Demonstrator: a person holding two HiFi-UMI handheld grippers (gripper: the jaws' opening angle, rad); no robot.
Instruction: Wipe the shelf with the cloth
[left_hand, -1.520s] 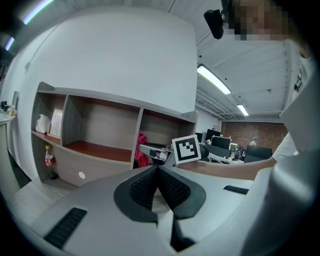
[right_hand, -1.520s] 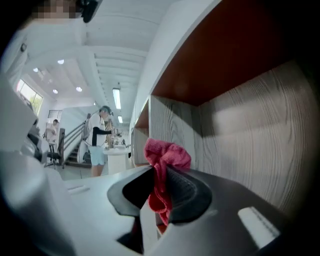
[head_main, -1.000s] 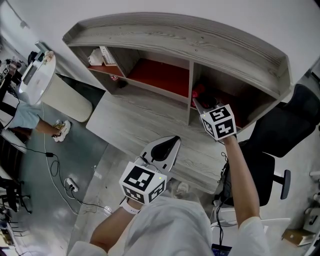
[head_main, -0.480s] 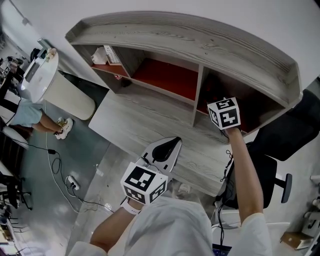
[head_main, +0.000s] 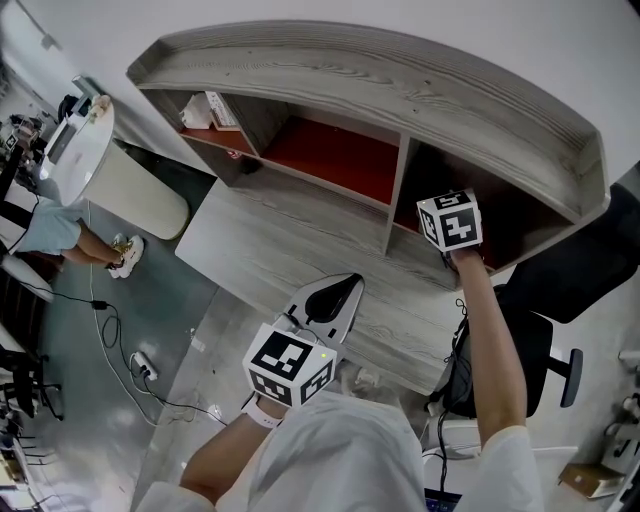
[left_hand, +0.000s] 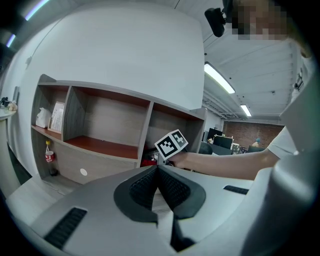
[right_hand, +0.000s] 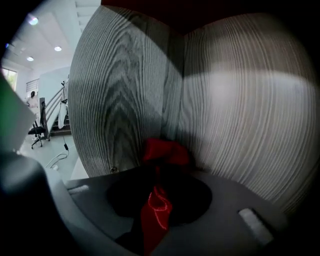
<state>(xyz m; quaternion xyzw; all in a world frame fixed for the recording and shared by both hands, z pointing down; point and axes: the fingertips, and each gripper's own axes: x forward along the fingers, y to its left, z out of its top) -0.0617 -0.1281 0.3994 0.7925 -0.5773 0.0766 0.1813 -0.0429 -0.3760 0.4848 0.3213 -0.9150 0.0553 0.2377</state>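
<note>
Head view: left tool (head_main: 335, 295) hangs low in front of the counter (head_main: 260, 245), tip over its front edge, well apart from the shelf (head_main: 380, 85). Right arm reaches fwd & the right tool (right_hand: 159, 182) goes into the shelf's right-hand compartment. From up here only its marker cube (head_main: 450, 220) shows at the opening; jaws & cloth are hidden behind the cube and the shelf top. Black chair (head_main: 560, 290) stands just R of the counter.

Right gripper view fills that gap: jaws closed on the red cloth (right_hand: 165, 151), a strip pinched between the pads, the bunched end sticking out past the tips. The bunch sits at the foot of an inside corner where two grey wood-grain panels meet; whether it presses on the wood, can't tell.

Left gripper view: left tool's jaws are together, pads meeting at the tips, nothing between them. It looks across at all 3 compartments, the middle one w/ a red floor, and shows side-on a bit of red just below the cube in the right one. It also picks up a small bottle (left_hand: 48, 157) w/ a red label, standing below the left compartment.
</note>
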